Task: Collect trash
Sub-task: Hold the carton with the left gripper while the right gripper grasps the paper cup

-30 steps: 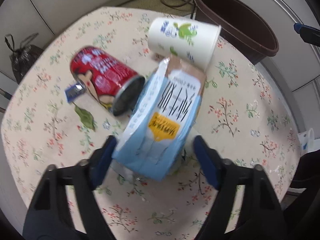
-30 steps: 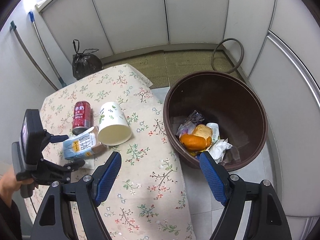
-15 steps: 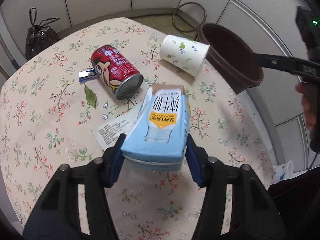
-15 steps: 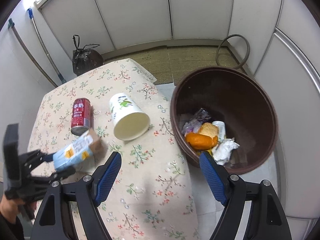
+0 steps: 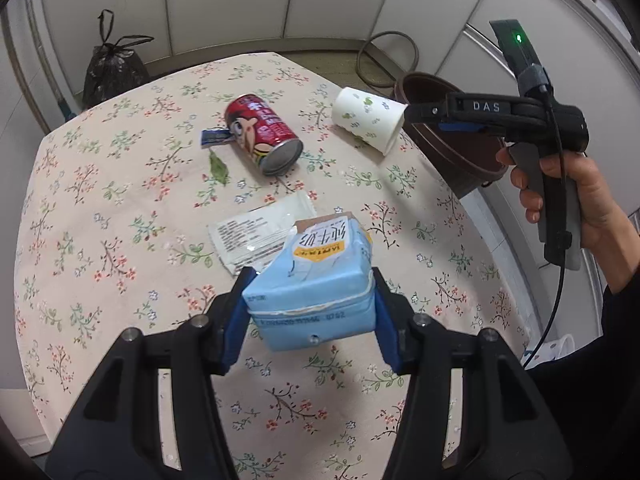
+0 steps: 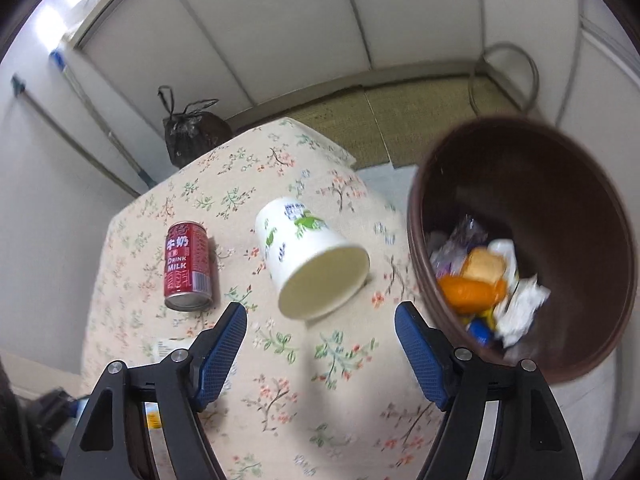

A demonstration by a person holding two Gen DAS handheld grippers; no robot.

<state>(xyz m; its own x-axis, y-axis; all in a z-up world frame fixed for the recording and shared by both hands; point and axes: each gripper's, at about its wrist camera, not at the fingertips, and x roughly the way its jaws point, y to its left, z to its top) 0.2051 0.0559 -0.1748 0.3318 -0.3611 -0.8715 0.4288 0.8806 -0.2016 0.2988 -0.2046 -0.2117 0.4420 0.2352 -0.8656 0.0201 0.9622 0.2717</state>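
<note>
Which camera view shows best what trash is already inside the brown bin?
The right wrist view: it looks down into the brown bin, showing wrappers and orange food at its bottom. The left wrist view shows only part of its rim, partly hidden behind the right gripper.

Both grippers, the left gripper (image 5: 310,312) and the right gripper (image 6: 320,354), have black arms, silver screws and blue ribbed pads (image 6: 222,354), while the person's sleeve (image 5: 616,320) looks black.

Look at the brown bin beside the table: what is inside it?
The brown bin holds an orange item, a pale bun-like piece, crumpled white wrappers, a purple packet and something blue. Whatever lies beneath this pile is covered.
</note>
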